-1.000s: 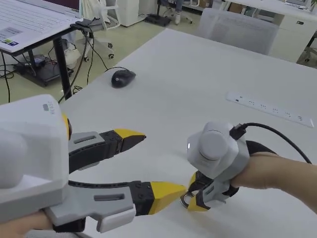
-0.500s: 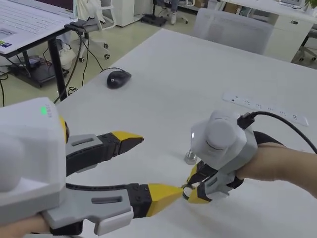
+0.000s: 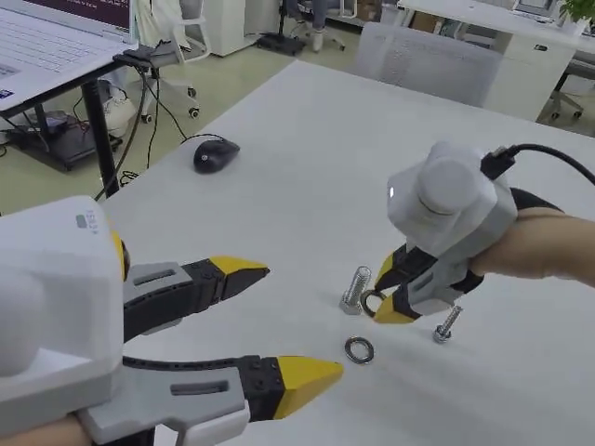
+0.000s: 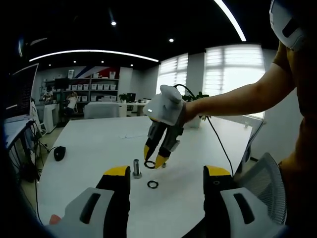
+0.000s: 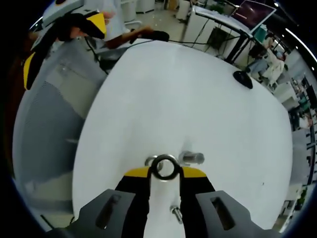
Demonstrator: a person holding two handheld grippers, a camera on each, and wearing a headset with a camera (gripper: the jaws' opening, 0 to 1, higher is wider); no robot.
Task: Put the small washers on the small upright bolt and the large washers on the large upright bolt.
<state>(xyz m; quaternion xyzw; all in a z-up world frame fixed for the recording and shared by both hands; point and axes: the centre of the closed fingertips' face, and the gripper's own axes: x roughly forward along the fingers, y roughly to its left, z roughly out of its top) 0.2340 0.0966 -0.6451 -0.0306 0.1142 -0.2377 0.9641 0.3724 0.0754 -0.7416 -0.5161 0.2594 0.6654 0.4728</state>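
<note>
My right gripper [image 3: 383, 305] is shut on a large metal washer [image 3: 372, 302], held just above the table beside the head of the large upright bolt [image 3: 356, 288]. The right gripper view has the washer [image 5: 165, 167] pinched between the yellow tips, with the large bolt [image 5: 190, 158] just beyond it. A small upright bolt [image 3: 446, 325] stands to the right of this gripper. Another washer [image 3: 359, 350] lies flat on the white table [image 3: 307, 167] in front of the large bolt. My left gripper [image 3: 284, 321] is open and holds nothing, low at the near left.
A black mouse [image 3: 215, 155] lies near the table's far left edge. A grey chair [image 3: 428, 56] stands behind the far edge. To the left, off the table, is a desk with a laptop [image 3: 46, 37] and hanging cables.
My right gripper has lifted off the table with the large washer and moved away from the left jaw tip, up beside the large bolt. The left gripper has stayed open.
</note>
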